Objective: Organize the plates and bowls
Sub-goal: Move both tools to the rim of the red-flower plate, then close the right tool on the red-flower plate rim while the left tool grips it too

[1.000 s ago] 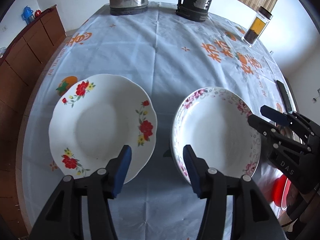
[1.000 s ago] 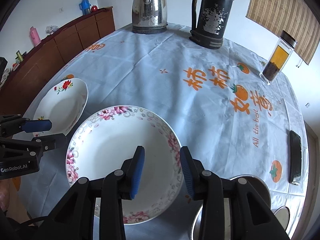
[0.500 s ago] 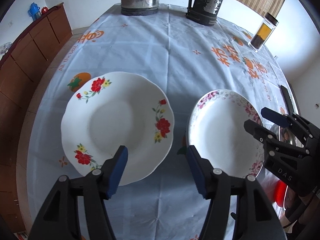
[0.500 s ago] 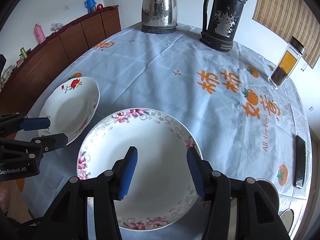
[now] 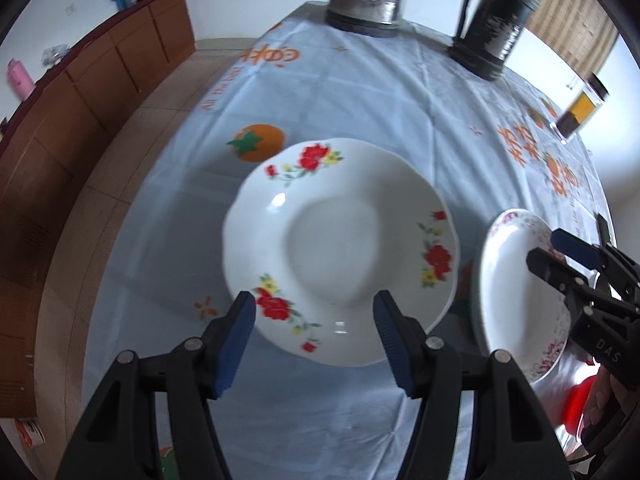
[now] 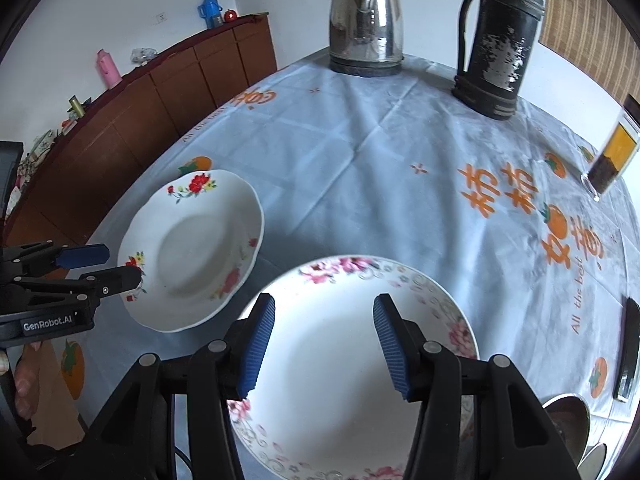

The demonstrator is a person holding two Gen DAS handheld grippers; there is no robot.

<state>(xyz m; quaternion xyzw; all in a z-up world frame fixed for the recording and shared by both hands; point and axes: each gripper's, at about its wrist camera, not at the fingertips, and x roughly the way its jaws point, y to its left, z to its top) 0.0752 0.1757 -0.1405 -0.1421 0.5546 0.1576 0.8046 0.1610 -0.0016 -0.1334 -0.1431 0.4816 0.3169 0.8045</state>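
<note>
Currently both sets of jaws are apart, nothing held. Left gripper point(image 5: 314, 330) hovers at the near rim of the red-flower plate point(image 5: 340, 248); right gripper point(image 6: 324, 344) hovers over the pink-flower plate point(image 6: 352, 364). Both plates sit flat on the worktop point(image 6: 380, 152), side by side, not stacked. Risks: a thin glazed rim can slip from a shallow pinch; lifting by one edge tilts the plate, chipping the neighbour; a rim can drag the tablecloth toward the kettle point(image 6: 366, 20) and flask point(image 6: 502, 40).
</note>
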